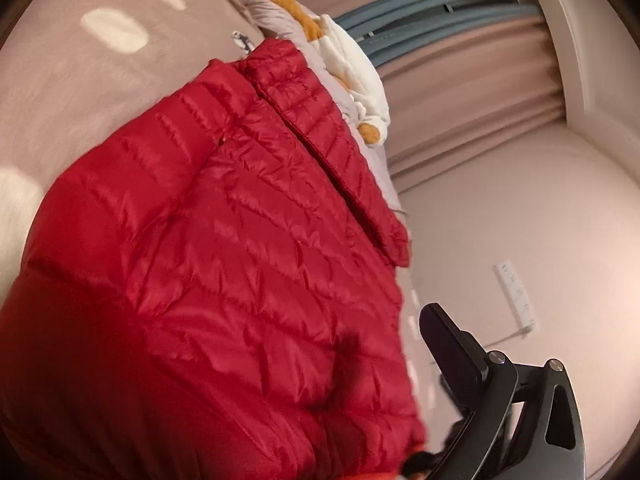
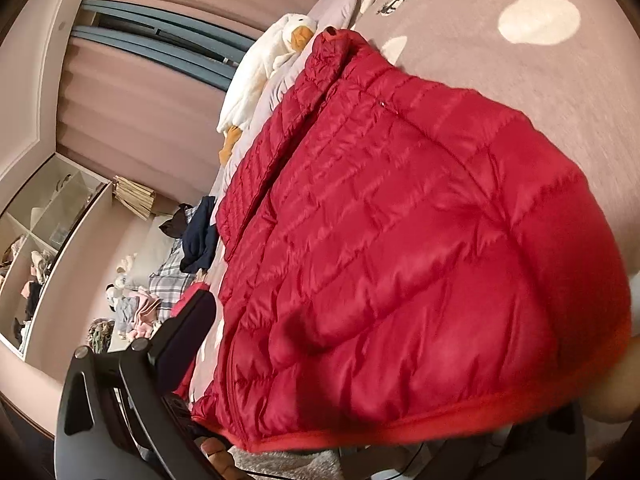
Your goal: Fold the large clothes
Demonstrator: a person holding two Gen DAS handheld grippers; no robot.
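Tongs (image 2: 200,360) beside red jacket (image 2: 400,240) on bedspread (image 2: 520,80).

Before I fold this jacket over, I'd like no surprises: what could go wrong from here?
1. The red jacket is slick and puffy; only one finger of the left gripper and one finger of the right show beside the hem, so the grip may slip.
2. A sleeve lies loosely along the far edge and could slide off the fold.
3. The plush duck lies right beside the collar and could get dragged along.

jacket (image 1: 224,272): glossy quilted cloth | bedspread (image 2: 500,76): matt cloth
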